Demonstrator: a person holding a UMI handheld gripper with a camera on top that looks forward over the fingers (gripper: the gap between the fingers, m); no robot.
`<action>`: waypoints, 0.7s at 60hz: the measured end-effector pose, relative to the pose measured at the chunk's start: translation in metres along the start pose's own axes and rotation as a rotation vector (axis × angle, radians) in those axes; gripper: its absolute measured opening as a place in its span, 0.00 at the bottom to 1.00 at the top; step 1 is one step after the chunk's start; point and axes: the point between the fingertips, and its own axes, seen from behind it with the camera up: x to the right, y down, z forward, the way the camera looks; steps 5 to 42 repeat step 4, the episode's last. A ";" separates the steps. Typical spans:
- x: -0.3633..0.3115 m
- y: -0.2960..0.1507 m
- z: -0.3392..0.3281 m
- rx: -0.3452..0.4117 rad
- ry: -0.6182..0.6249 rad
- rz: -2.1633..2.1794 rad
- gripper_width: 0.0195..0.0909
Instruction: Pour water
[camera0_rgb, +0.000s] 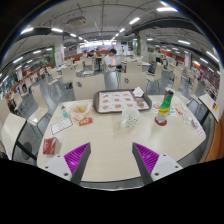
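Observation:
My gripper (112, 160) hangs open above the near part of a round white table (110, 145). Its purple pads (76, 157) are spread wide and nothing is between them. Beyond the fingers, slightly to the right, a small clear cup (130, 118) stands on the table. Further right stands a colourful bottle-like container (163, 108) with a green and yellow upper part and a red base. Both are well ahead of the fingertips and untouched.
A tray (120, 100) with small items lies at the table's far side. On the left are a yellow item in a holder (80, 108), a sheet of paper (62, 125) and a red packet (50, 146). Chairs (12, 132) and more tables surround it.

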 end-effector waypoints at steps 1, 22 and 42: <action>0.001 0.000 0.000 0.000 0.000 -0.002 0.92; 0.003 -0.001 0.003 -0.004 -0.003 0.008 0.92; 0.003 -0.001 0.003 -0.004 -0.003 0.008 0.92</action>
